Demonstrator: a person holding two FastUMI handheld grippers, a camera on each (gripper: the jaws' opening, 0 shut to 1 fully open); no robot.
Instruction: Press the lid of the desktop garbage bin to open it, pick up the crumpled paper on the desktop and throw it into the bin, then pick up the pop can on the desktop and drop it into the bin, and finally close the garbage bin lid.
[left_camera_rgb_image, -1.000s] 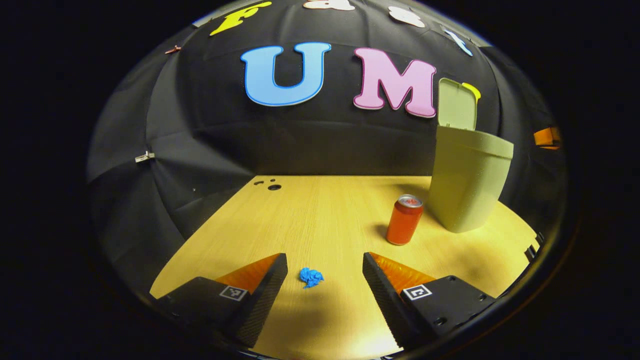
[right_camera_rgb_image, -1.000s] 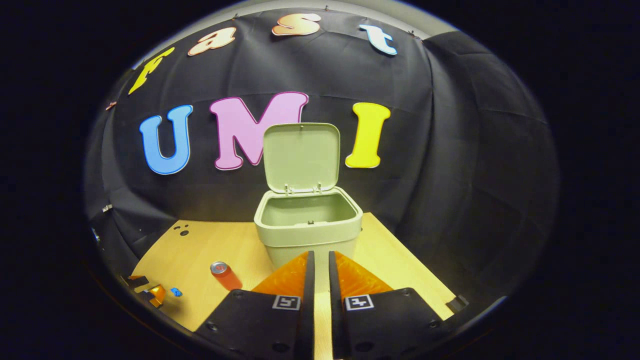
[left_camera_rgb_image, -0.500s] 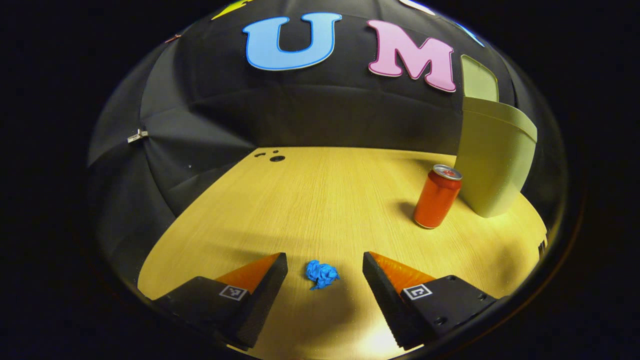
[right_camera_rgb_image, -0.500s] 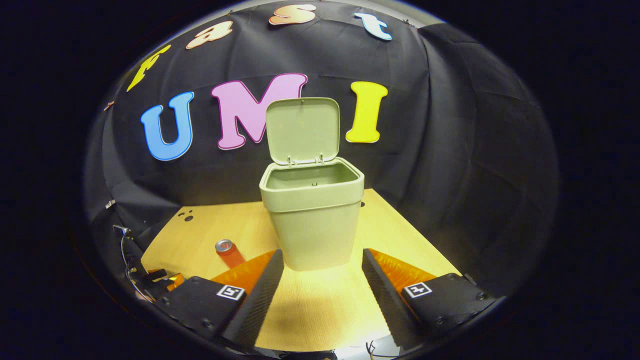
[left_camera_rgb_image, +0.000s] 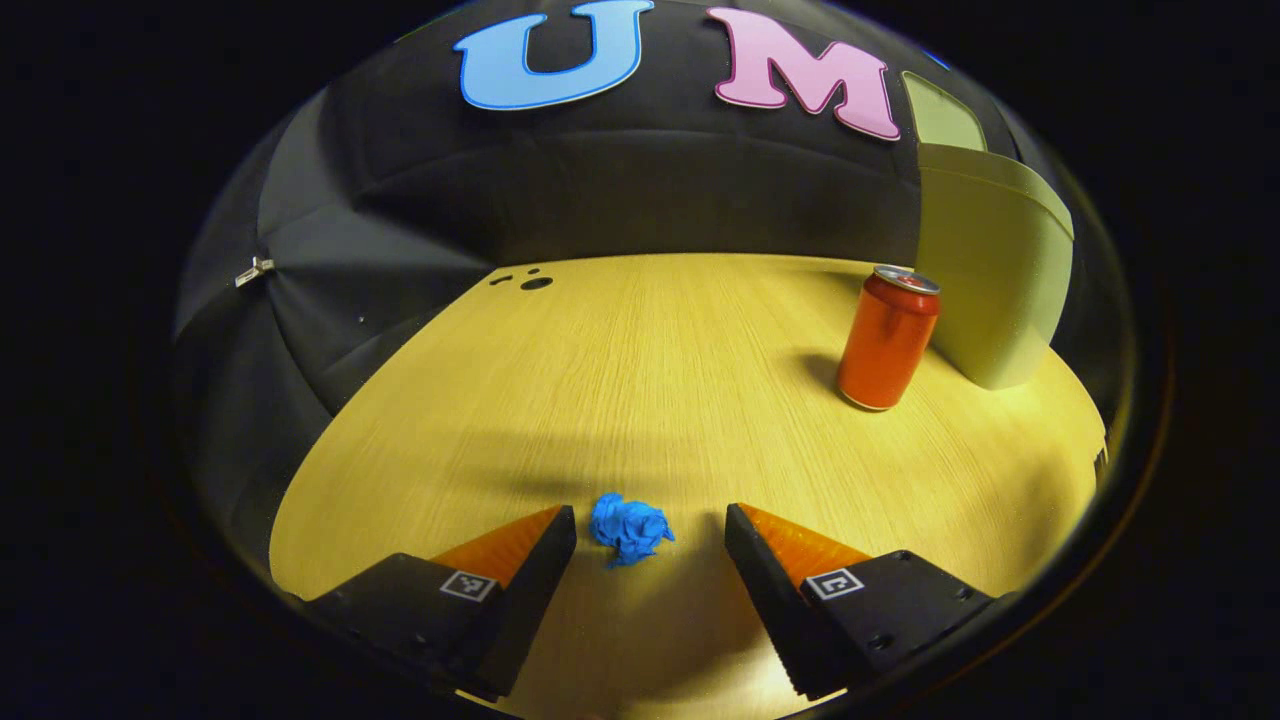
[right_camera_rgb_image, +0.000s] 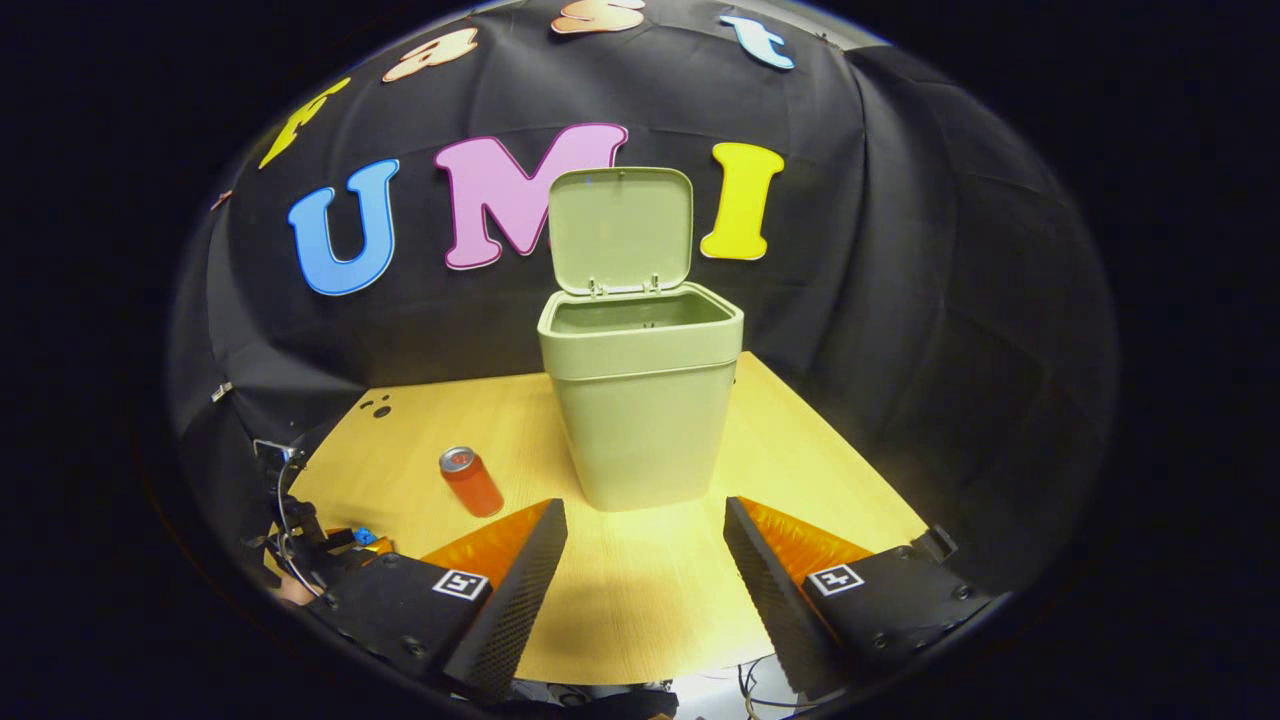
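The left gripper (left_camera_rgb_image: 650, 520) stood wide open over the wooden desktop (left_camera_rgb_image: 650, 360), the blue crumpled paper (left_camera_rgb_image: 630, 528) lying between its fingertips — closer to the one on the left, and whether it touched that one I could not tell. The right gripper (right_camera_rgb_image: 645, 515) was spread just as wide and held nothing. In the left gripper view the green bin (left_camera_rgb_image: 990, 270) at two o'clock was cut off, its raised lid (left_camera_rgb_image: 940, 115) barely showing. The red pop can (left_camera_rgb_image: 888, 338) stood upright just beside the bin — small and at nine o'clock of it in the right gripper view.
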